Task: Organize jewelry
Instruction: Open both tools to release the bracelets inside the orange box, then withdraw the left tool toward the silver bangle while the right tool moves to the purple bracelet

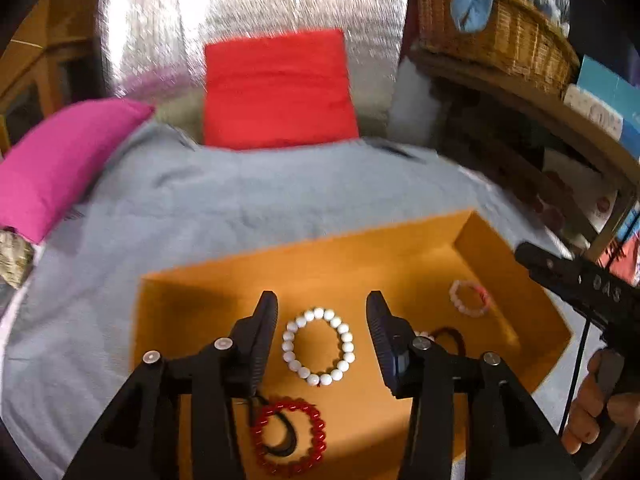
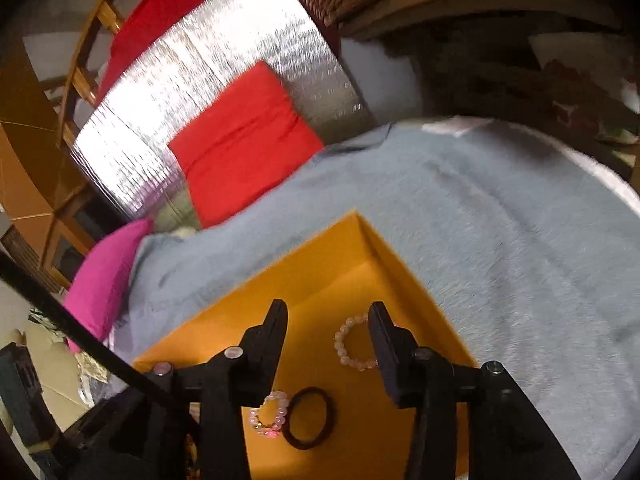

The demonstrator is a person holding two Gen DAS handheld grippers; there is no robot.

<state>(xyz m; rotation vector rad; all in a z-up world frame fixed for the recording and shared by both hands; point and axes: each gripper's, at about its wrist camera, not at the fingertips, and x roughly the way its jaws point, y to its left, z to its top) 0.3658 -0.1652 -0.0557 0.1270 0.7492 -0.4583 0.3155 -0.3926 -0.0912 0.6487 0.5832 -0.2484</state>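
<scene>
Bracelets all sit loose in the orange tray: red coil bracelet nearest, white bead bracelet between the left tool fingers, untouched. Left tool spread apart, empty. Right tool also spread, over a pale pink bracelet; black hair tie nearer. Tray rests on grey blanket; red cushion beyond.

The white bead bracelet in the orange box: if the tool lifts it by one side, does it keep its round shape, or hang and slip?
The white bead bracelet is a loop of separate round beads, so it probably sags into an oval. The beads look smooth and glossy, so flat fingers may slip. Pushed across the orange box, it likely slides.
</scene>
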